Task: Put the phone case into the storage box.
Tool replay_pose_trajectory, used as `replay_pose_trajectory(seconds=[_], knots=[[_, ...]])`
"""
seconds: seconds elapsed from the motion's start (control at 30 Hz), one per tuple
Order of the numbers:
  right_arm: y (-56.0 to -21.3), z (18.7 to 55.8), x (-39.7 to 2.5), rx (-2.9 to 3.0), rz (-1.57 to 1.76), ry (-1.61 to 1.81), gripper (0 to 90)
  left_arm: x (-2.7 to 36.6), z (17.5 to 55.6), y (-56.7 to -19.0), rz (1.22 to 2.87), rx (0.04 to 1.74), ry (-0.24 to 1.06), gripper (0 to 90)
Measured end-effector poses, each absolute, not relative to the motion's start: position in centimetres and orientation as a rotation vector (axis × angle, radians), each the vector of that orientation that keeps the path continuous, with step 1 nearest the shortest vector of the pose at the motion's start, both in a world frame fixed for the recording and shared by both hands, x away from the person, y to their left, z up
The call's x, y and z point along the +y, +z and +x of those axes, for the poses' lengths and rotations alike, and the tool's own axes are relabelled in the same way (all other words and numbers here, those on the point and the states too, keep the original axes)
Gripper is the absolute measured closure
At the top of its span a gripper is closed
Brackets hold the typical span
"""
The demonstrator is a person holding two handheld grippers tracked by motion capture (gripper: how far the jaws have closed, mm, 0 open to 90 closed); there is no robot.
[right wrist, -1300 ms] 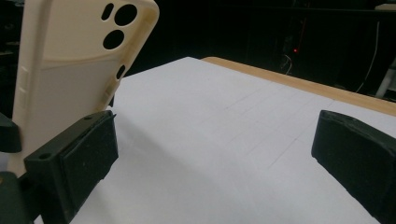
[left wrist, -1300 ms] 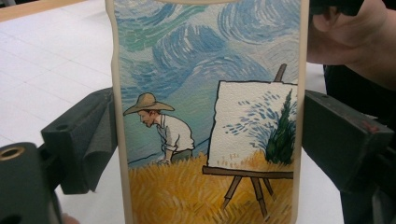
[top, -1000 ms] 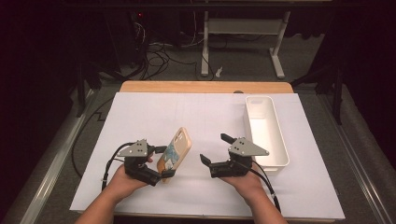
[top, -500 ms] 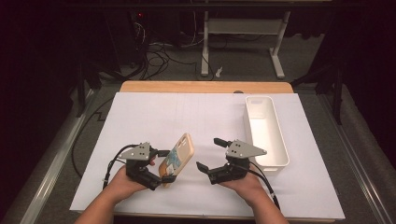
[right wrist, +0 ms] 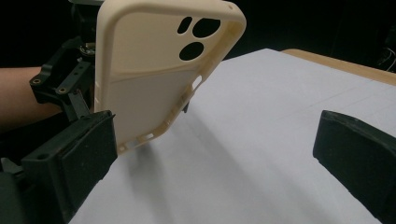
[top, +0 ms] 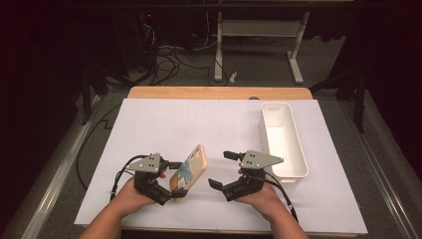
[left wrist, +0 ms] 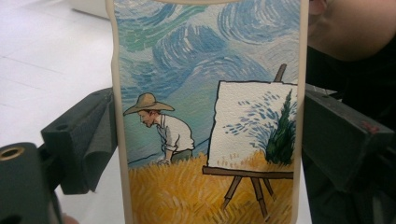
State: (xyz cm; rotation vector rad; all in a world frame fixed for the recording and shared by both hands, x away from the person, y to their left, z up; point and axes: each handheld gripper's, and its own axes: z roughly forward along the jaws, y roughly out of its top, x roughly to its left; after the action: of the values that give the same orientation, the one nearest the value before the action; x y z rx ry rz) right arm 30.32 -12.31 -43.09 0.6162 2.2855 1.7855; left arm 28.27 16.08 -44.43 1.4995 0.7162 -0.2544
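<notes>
While the left gripper pinches the phone case by its edges, lifted above the table's six o'clock side, the right gripper waits spread; the white bin at three o'clock seems its likely destination.

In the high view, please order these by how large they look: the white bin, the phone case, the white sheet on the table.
1. white sheet, by far the largest.
2. white bin.
3. phone case, held tilted by the left gripper, so partly foreshortened.
</notes>
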Motion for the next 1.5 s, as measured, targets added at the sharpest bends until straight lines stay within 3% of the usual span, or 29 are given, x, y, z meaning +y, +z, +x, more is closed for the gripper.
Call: replay_pose_trajectory(seconds=[1.5], knots=[[-41.9, 30.2, -11.8, 2.32, 0.448, 2.096, 0.1, 15.5, 27.4, -44.7, 1.548, 0.652, -0.347, 11.5]])
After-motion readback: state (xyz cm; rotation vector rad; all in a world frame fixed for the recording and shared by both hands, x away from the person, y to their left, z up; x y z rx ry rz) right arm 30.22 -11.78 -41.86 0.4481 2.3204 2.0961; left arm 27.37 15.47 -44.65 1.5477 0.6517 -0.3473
